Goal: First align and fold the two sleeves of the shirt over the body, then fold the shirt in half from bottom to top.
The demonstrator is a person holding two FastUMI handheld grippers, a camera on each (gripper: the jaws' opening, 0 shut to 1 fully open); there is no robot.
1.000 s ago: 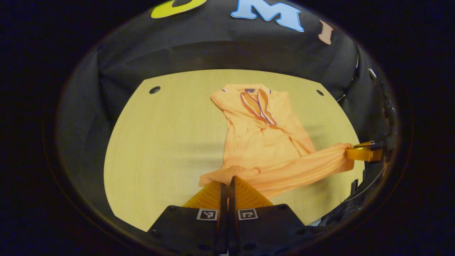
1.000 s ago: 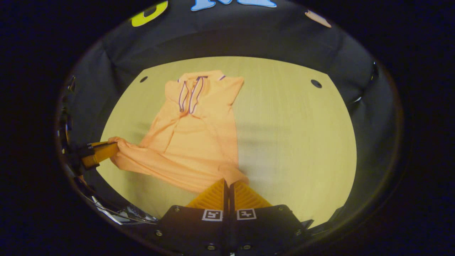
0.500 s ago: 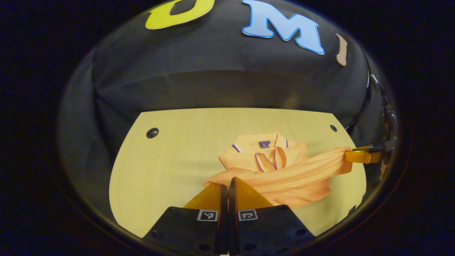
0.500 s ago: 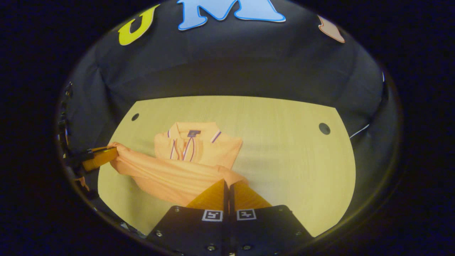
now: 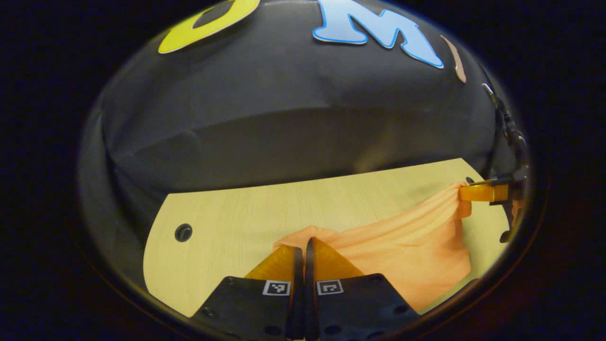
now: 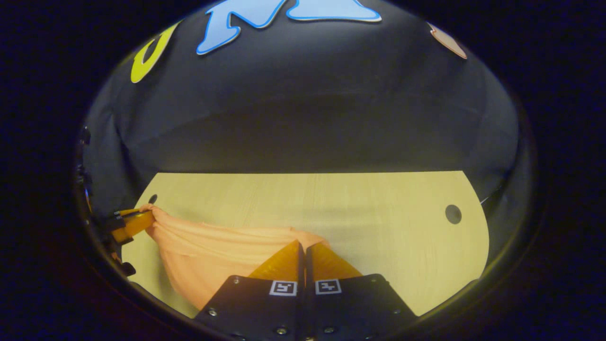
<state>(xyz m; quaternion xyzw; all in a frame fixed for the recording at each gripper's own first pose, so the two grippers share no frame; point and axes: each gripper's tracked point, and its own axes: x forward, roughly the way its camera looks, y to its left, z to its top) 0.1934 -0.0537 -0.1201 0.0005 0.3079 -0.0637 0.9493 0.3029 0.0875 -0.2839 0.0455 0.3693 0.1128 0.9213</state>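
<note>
The orange shirt (image 5: 407,246) hangs as a raised sheet of cloth over the light wooden table (image 5: 236,213). In the left gripper view my left gripper (image 5: 303,242) is shut on one corner of the hem. The cloth stretches from there to the right gripper (image 5: 478,192) at the far right, which pinches the other corner. In the right gripper view my right gripper (image 6: 303,246) is shut on its corner of the shirt (image 6: 213,251), which sags leftward to the left gripper (image 6: 137,221). The lifted cloth hides the collar and the sleeves.
The table (image 6: 378,222) has a round hole (image 6: 453,214) near its right edge and a small one (image 6: 152,199) at the far left. Another hole (image 5: 183,232) lies left of my left gripper. The black cloth wall rises just behind the table's far edge.
Both grippers have carried the hem up and toward the far side of the table. The collar, in sight half a second ago, is now behind the lifted cloth.
</note>
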